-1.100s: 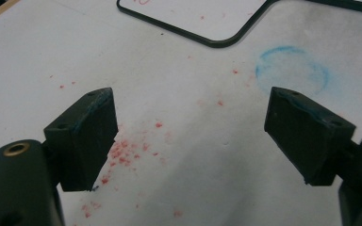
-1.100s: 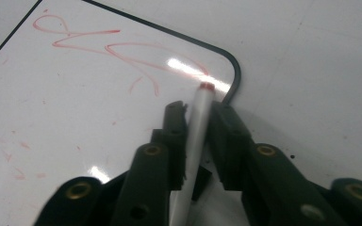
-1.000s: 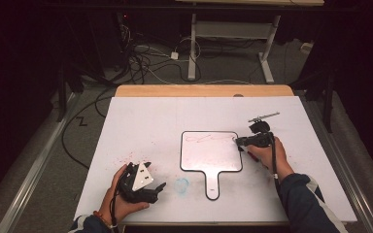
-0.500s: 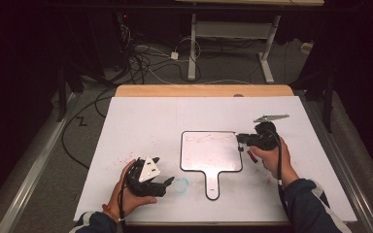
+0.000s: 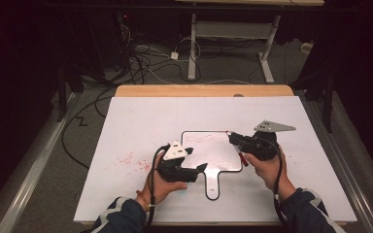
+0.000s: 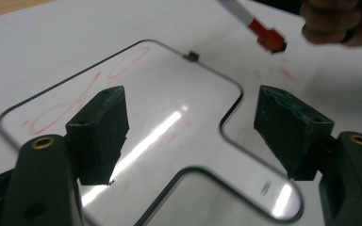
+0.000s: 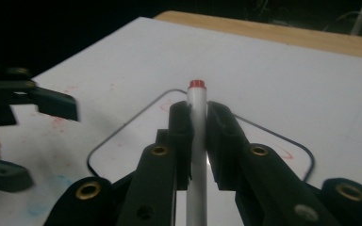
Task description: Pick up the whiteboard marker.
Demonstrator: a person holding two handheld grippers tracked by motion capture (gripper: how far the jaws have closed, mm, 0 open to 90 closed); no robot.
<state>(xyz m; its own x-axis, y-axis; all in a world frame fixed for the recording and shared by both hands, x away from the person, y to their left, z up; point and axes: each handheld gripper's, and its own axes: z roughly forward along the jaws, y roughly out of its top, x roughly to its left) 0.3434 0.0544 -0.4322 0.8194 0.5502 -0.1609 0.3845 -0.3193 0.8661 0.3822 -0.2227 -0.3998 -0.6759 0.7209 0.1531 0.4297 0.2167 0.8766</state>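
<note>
A small whiteboard (image 5: 209, 148) with a handle lies flat on the white table sheet, with red scribbles on it (image 6: 122, 61). My left gripper (image 5: 198, 159) hovers at the board's near left corner by the handle. Its jaws are open and have just been closing, with nothing pressed between them (image 6: 191, 127); the board's handle (image 6: 245, 188) lies beneath. My right gripper (image 5: 234, 138) is at the board's right edge, shut on a white marker (image 7: 197, 122) with a red end (image 7: 197, 84). The marker's red cap (image 6: 268, 38) points down near the board's edge.
Red smudges (image 5: 131, 160) and a faint blue stain (image 7: 42, 202) mark the white sheet (image 5: 311, 160) left of the board. A wooden table edge (image 5: 204, 91) runs along the back. Beyond it are floor cables (image 5: 150, 63) and a desk frame (image 5: 233, 29).
My left gripper has moved right and away from me, up to the board's handle corner, its jaws narrower than before. My right hand has shifted a little and risen, marker still gripped.
</note>
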